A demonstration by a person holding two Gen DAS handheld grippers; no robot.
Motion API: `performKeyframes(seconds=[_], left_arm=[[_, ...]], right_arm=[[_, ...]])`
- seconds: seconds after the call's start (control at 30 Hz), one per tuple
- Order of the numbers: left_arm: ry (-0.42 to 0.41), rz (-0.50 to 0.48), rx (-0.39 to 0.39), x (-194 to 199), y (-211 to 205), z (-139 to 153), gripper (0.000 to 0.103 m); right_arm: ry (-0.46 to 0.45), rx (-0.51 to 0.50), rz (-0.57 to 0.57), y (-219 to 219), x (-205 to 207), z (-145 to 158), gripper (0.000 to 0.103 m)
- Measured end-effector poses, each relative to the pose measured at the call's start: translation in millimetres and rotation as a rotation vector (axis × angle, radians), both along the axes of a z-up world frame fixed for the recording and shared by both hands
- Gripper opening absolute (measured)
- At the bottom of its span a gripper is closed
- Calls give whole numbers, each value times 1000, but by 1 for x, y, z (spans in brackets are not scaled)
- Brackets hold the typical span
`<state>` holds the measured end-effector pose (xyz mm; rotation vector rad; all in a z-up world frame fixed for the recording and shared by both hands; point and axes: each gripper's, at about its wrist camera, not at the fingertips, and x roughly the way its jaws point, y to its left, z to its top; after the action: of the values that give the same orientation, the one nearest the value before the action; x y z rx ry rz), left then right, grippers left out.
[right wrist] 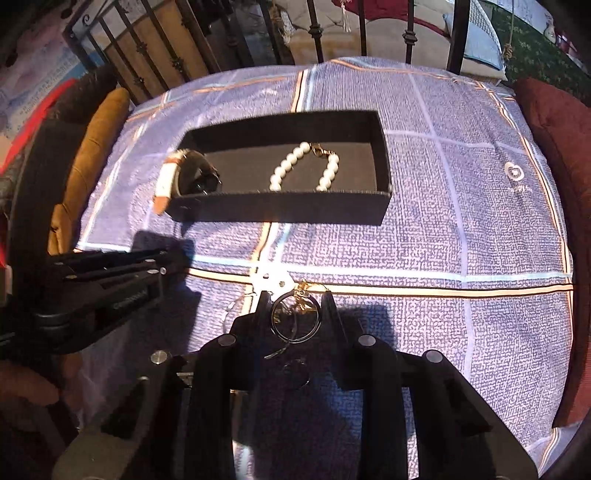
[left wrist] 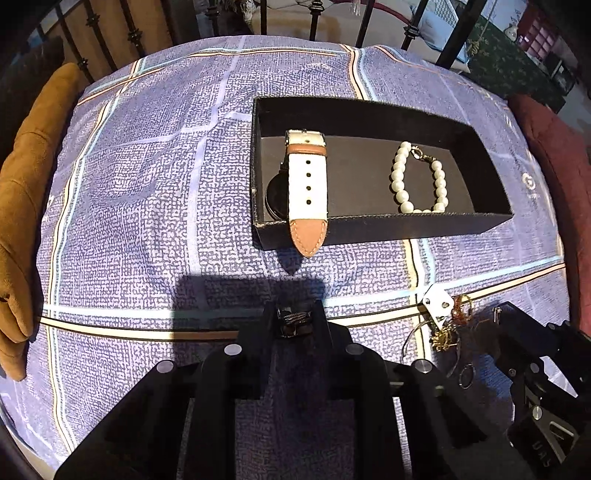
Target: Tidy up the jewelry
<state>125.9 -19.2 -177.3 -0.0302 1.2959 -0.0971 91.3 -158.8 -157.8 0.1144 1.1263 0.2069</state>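
A black open box [left wrist: 384, 229] [right wrist: 280, 210] lies on the blue checked cloth. In it are a watch with a white and tan strap [left wrist: 307, 184] [right wrist: 166, 181], whose strap tip hangs over the near wall, and a pearl bracelet [left wrist: 419, 177] [right wrist: 306, 168]. My left gripper [left wrist: 294, 317] is shut on a small dark ring-like piece [left wrist: 293, 321], in front of the box. My right gripper [right wrist: 295, 314] is shut on a thin metal hoop [right wrist: 295, 319]. A small pile of gold jewelry with a white tag [left wrist: 443, 317] [right wrist: 273, 282] lies by the right gripper.
A tan cushion [left wrist: 22, 206] [right wrist: 92, 147] lies at the cloth's left edge and a dark red cushion [left wrist: 554, 155] [right wrist: 554, 125] at the right. A black iron railing [left wrist: 258, 18] [right wrist: 314, 29] stands behind. The left gripper's body [right wrist: 92, 295] shows at the left of the right wrist view.
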Motion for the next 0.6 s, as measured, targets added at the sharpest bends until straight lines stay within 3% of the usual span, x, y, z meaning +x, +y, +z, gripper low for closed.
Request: performKeyframes(seconds=[0.23, 0.6], left_arm=[[-37, 12, -64, -2, 9, 32, 19], [-133, 10, -77, 17, 5, 82, 19]], right_arm=[[-44, 33, -20, -5, 0, 25, 29], [-107, 29, -19, -8, 12, 49, 29]])
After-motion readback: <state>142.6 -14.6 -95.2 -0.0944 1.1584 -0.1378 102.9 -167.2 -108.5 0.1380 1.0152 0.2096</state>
